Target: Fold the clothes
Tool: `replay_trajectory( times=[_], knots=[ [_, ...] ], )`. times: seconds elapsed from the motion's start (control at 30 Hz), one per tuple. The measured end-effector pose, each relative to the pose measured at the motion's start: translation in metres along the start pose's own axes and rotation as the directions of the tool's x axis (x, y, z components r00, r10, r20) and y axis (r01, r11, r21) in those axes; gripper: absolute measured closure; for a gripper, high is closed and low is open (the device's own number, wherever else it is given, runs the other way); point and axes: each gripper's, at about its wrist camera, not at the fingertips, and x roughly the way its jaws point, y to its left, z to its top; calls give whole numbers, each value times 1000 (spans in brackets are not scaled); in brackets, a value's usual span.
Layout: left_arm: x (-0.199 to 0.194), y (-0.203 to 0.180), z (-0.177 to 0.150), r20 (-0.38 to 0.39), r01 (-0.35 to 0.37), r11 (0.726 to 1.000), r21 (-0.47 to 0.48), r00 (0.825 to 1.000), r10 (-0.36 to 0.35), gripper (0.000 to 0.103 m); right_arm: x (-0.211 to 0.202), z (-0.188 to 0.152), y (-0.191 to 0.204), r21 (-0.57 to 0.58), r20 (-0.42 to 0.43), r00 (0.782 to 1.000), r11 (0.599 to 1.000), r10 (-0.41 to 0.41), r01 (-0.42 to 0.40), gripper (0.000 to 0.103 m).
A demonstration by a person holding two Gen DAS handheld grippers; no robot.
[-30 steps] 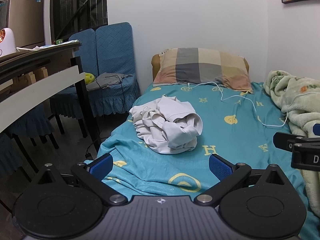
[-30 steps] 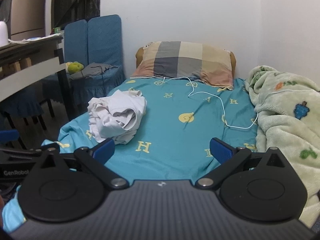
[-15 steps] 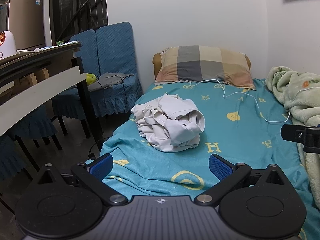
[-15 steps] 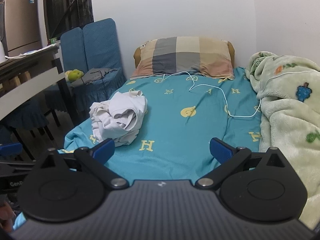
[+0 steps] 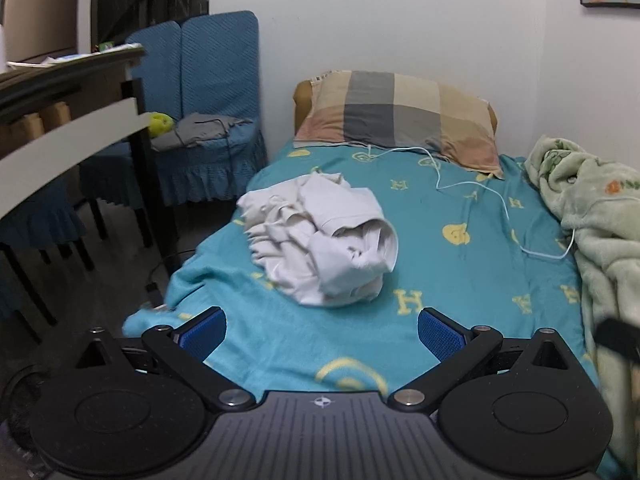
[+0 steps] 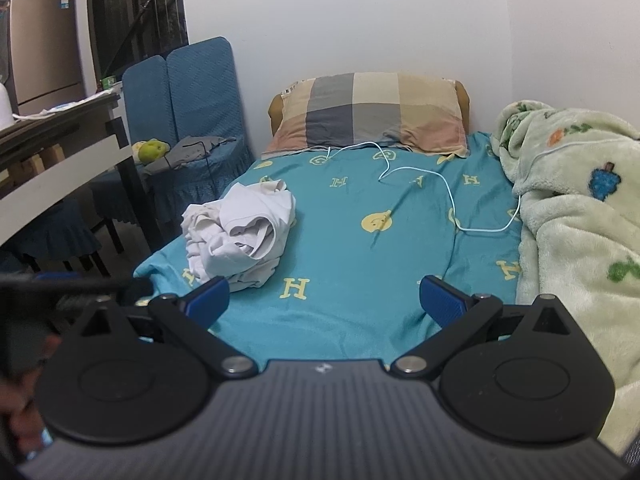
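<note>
A crumpled white garment (image 5: pixel 320 240) lies in a heap on the teal bed sheet (image 5: pixel 448 264), near the bed's left edge. It also shows in the right wrist view (image 6: pixel 240 236). My left gripper (image 5: pixel 322 334) is open and empty, just short of the heap and above the sheet's near end. My right gripper (image 6: pixel 324 300) is open and empty, with the heap ahead and to its left. The left gripper's body (image 6: pixel 60 292) shows blurred at the right wrist view's left edge.
A checked pillow (image 5: pixel 400 116) lies at the head of the bed, with a white cable (image 5: pixel 500 204) trailing across the sheet. A green fleece blanket (image 6: pixel 576 216) is piled along the right side. Blue chairs (image 5: pixel 212 120) and a dark table (image 5: pixel 72 92) stand to the left.
Both grippers have moved forward, closer to the bed and the garment, and the left one has turned a little to the left. Both stay open. The garment has not moved.
</note>
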Motion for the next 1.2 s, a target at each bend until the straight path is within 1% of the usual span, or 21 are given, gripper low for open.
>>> replay_trajectory(
  times=[0.13,0.2,0.3,0.37,0.4,0.43,0.47,0.53,0.57,0.6,0.7,0.83,0.9,0.97,1.0,1.07,1.13,1.2],
  knots=[
    [59,-6,25,-34,13,1000,-9,999,-13,0,8,-2,-6,16,-24,1000,1000,8,-7,0],
    [93,-8,34,-43,9,1000,-18,999,-10,2,14,-4,-10,19,-29,1000,1000,13,-12,0],
    [139,-8,39,-52,28,999,-33,998,-29,9,23,-8,-16,11,-14,999,999,33,-33,0],
    [165,-6,36,-67,40,998,-45,997,-43,26,33,-12,-20,7,-4,999,999,38,-38,0],
    [178,-5,33,-78,47,998,-51,996,-51,32,40,-13,-21,5,-14,999,999,34,-34,0],
    [188,-4,29,-90,59,997,-58,994,-64,51,47,-15,-23,3,-24,999,1000,30,-30,0],
    [193,-2,25,-98,69,995,-70,992,-76,74,53,-16,-23,2,-35,999,1000,26,-26,0],
    [198,3,17,-99,93,991,-99,990,-103,89,62,-18,-23,-3,-44,999,1000,18,-19,0],
    [193,6,15,-85,105,989,-105,990,-114,93,65,-18,-23,-5,-47,999,1000,15,-15,0],
    [189,8,13,-71,116,987,-110,990,-125,94,68,-19,-22,-10,-47,999,1000,12,-12,0],
    [155,10,16,-19,153,983,-105,988,-156,97,66,-19,-19,-33,-22,1000,999,8,-9,0],
    [93,12,24,22,202,974,-102,979,-201,97,53,-18,-14,-53,36,999,998,26,-24,0],
    [58,12,25,25,221,972,-85,975,-220,98,45,-16,-10,-71,63,997,997,45,-40,0],
    [24,17,20,9,236,966,-104,972,-237,98,37,-14,-5,-87,70,995,994,77,-71,0],
    [8,21,15,0,242,963,-120,970,-244,97,33,-14,-3,-89,66,993,992,98,-92,0],
    [-14,33,-2,-26,231,959,-163,971,-238,97,25,-14,0,-82,55,983,982,178,-173,0],
    [-24,47,-18,-59,211,953,-216,972,-228,97,17,-14,0,-48,46,959,959,281,-279,0],
    [-23,61,-28,-97,193,944,-267,969,-226,97,12,-13,0,-5,45,927,928,374,-374,0]
  ],
)
